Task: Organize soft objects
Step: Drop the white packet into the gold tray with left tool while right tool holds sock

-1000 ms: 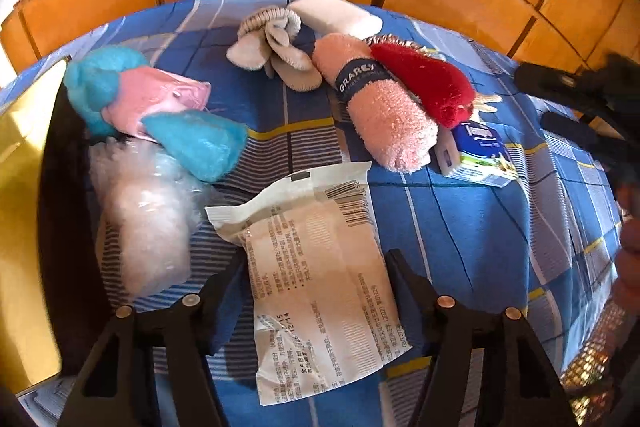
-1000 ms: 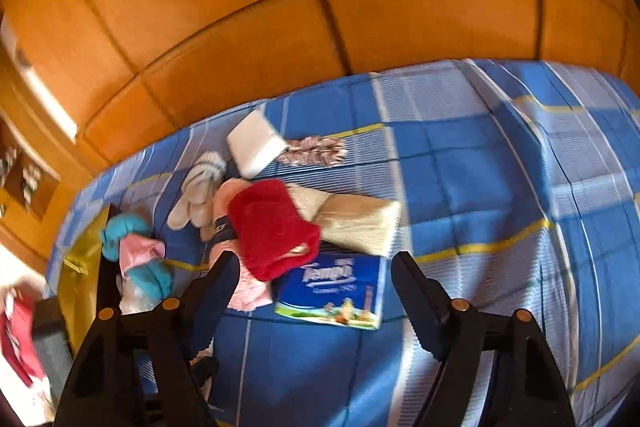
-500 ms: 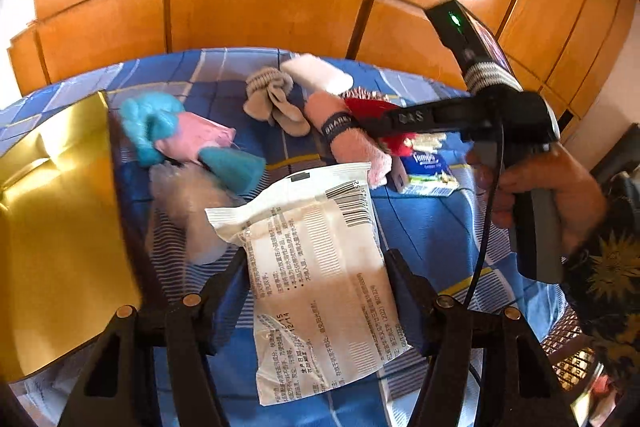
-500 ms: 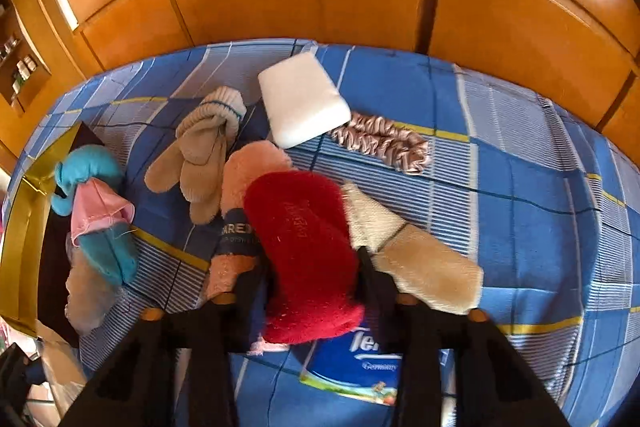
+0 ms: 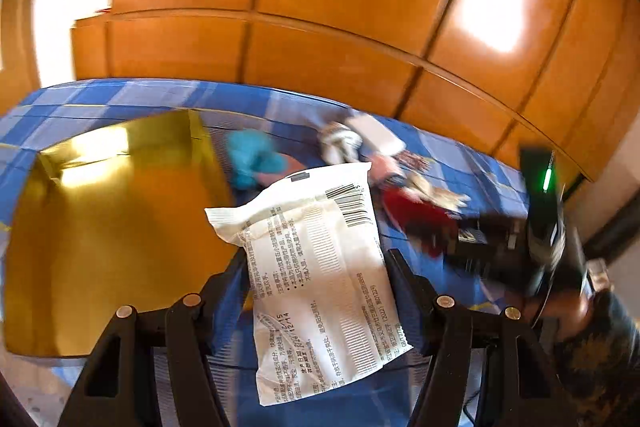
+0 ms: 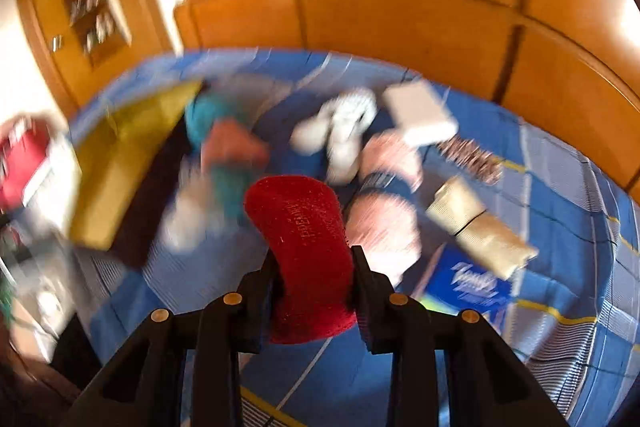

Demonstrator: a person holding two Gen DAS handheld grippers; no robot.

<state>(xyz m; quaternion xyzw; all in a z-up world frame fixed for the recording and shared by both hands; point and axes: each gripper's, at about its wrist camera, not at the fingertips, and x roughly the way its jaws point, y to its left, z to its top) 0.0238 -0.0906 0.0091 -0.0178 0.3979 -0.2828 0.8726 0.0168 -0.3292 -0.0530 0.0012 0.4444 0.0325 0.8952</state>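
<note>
Glossy orange wood panels fill the wall, with bright glare patches. A blue plaid bedsheet lies below. A shelf niche sits left.

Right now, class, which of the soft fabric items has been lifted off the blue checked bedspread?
The red sock, clamped in the right gripper. The pink rolled towel, beige sock and white gloves lie on the bedspread.

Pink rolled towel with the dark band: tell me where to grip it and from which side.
Grip the pink rolled towel across its dark band, coming from above with fingers either side of its width. It lies flat on the blue plaid sheet, and the band keeps it rolled, probably firmest there.
</note>
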